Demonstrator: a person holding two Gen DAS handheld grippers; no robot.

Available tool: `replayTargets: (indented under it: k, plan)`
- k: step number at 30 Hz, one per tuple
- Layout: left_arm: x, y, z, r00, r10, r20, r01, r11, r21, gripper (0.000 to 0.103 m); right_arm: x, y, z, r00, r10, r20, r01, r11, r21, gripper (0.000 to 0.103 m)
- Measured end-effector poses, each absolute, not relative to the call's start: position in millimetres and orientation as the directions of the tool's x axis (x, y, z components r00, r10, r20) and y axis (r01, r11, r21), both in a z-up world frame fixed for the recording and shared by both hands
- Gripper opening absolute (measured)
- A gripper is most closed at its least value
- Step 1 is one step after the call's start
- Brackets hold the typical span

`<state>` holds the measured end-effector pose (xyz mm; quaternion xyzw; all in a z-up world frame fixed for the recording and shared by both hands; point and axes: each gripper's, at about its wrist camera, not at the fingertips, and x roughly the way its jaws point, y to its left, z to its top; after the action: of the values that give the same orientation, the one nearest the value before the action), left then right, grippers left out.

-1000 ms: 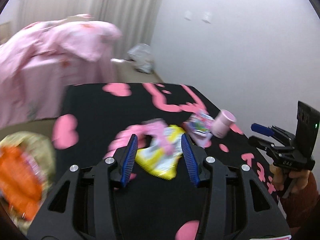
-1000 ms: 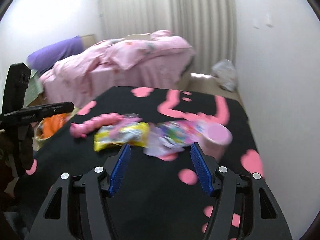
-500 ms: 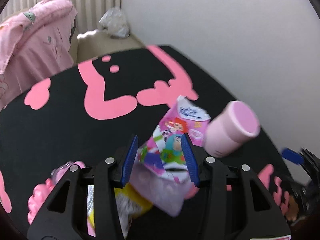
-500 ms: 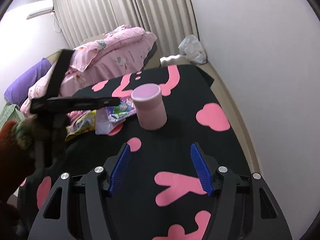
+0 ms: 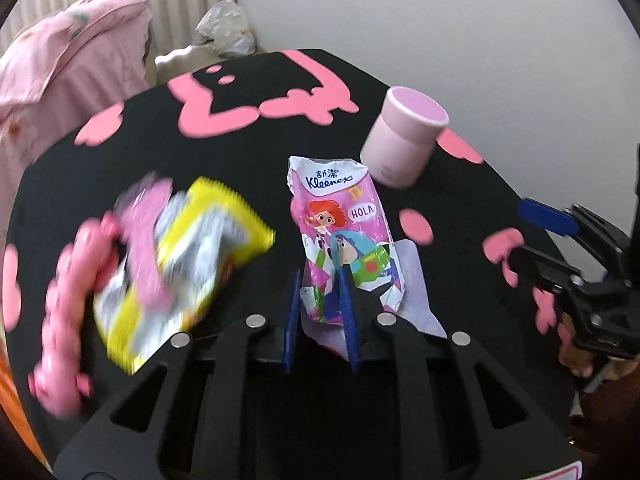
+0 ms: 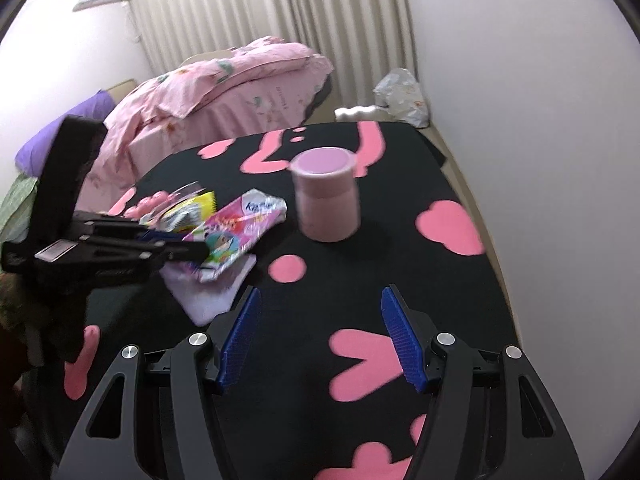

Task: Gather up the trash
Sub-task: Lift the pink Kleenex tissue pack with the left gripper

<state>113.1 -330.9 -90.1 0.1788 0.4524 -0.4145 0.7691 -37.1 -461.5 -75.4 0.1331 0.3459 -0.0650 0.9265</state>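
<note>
We pinch the near end of the tissue pack [image 5: 344, 224] with our left gripper [image 5: 320, 312]. Its two blue fingers [image 5: 347, 304] sit close together with the pack between them. The pack is pink with cartoon faces on it, and it points away from us toward the far edge of the table [image 5: 256, 160]. A pale sheet [image 5: 416, 284] lies under the pack, sticking out on its right side.

Just left of the pack is a yellow wrapper [image 5: 192, 256]. It looks blurry. A pink bumpy thing [image 5: 64, 304] lies beside it, close to the table's left edge.

A pink cup [image 5: 404, 136] stands upright past the pack, near the table's right edge, not touching the pack.

Our right gripper [image 6: 320, 336] hangs over the near part of the table with its blue fingers [image 6: 400, 336] wide apart and nothing between them. The cup stands ahead of it.

The table is black with pink shapes. A pink bed [image 6: 224, 92] is behind it.
</note>
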Motion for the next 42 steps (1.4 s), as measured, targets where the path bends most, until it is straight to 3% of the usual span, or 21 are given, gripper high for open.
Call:
replayTargets:
  k: [11,24,28,36,38,40,42]
  plan:
    - [91,-244,-78,0.264,-0.505,-0.822,0.707,0.681,-0.191,0.019,-36,-403,-77,0.685,0.118,-0.719,-0.027,0.990,0.137,0.060]
    - [103,-129,-77,0.334,-0.542,-0.771,0.477,0.803,-0.358,0.021,-11,-337,-76,0.609,0.331,-0.721,-0.275,0.941,0.199,0.060]
    - [103,-106,-69,0.369,-0.552,-0.748,0.450,0.810,-0.376,0.031,-3,-314,-70,0.599,0.376,-0.707,-0.336,0.920,0.204,0.060]
    - [95,-81,-56,0.432,-0.541,-0.721,0.451,0.823,-0.347,0.035,23,-297,-52,0.656,0.309,-0.688,-0.325,0.939,0.113,0.060]
    - [94,-89,-51,0.425,-0.552,-0.717,0.497,0.805,-0.325,0.040,24,-301,-51,0.660,0.279,-0.698,-0.313,0.946,0.082,0.060]
    - [92,-106,-49,0.380,-0.586,-0.716,0.594,0.748,-0.296,0.050,20,-308,-53,0.654,0.260,-0.711,-0.300,0.951,0.073,0.060]
    - [92,-128,-52,0.350,-0.572,-0.742,0.661,0.712,-0.237,0.050,13,-316,-57,0.641,0.257,-0.723,-0.283,0.955,0.088,0.060]
